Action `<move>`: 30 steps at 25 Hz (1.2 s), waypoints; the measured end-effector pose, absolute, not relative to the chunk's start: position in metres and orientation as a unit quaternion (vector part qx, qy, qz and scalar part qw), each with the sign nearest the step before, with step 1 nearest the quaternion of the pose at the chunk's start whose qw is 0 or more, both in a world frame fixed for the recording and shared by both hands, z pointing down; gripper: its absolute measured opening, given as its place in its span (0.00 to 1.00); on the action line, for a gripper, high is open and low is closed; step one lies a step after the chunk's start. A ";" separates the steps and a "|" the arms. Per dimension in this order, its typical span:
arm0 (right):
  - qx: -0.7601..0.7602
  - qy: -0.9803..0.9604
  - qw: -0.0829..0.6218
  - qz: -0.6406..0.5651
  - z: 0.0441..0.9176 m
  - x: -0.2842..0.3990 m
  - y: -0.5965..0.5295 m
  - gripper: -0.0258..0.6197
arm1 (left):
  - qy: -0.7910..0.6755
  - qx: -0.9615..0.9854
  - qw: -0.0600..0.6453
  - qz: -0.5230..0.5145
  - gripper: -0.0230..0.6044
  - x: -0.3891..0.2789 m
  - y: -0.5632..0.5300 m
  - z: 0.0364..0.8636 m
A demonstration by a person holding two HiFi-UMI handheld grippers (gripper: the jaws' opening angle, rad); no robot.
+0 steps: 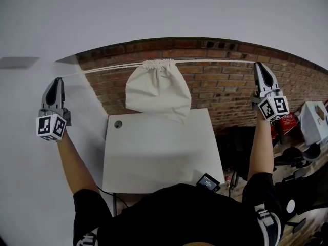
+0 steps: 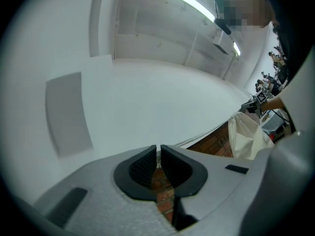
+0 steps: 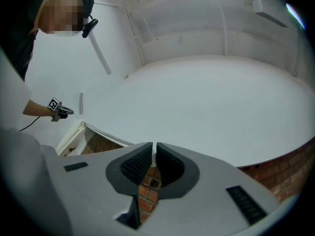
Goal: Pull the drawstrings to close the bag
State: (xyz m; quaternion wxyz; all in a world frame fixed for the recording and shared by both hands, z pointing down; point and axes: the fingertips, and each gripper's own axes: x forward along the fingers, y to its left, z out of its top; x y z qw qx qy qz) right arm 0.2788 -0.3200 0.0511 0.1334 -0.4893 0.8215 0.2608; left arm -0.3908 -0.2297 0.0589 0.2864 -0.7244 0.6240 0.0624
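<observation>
Fingers (image 2: 141, 167) of your left gripper (image 1: 55, 82) are clamped on the left drawstring (image 1: 102, 68); your right gripper (image 1: 260, 66) is pinched on the right drawstring (image 1: 215, 61); both run taut; the bag (image 1: 158, 88) hangs between them, mouth gathered, over the surface's (image 1: 159, 152) far edge

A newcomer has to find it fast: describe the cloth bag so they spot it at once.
Find the red brick surface beyond the white table. Across it a pale drawstring runs taut between the left hand-held gripper and the right hand-held gripper. The cream cloth bag hangs from its middle, mouth gathered tight, the one thing strung on that cord.
</observation>
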 end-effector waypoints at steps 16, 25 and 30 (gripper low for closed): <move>-0.470 0.834 0.104 0.270 0.045 0.267 -0.324 0.09 | 0.608 -0.752 0.243 0.079 0.10 -0.396 -0.231 0.054; -0.464 0.844 0.114 0.243 0.046 0.267 -0.326 0.09 | 0.593 -0.770 0.217 0.095 0.10 -0.392 -0.233 0.051; -0.457 0.853 0.126 0.217 0.050 0.267 -0.330 0.09 | 0.587 -0.776 0.213 0.082 0.10 -0.385 -0.238 0.050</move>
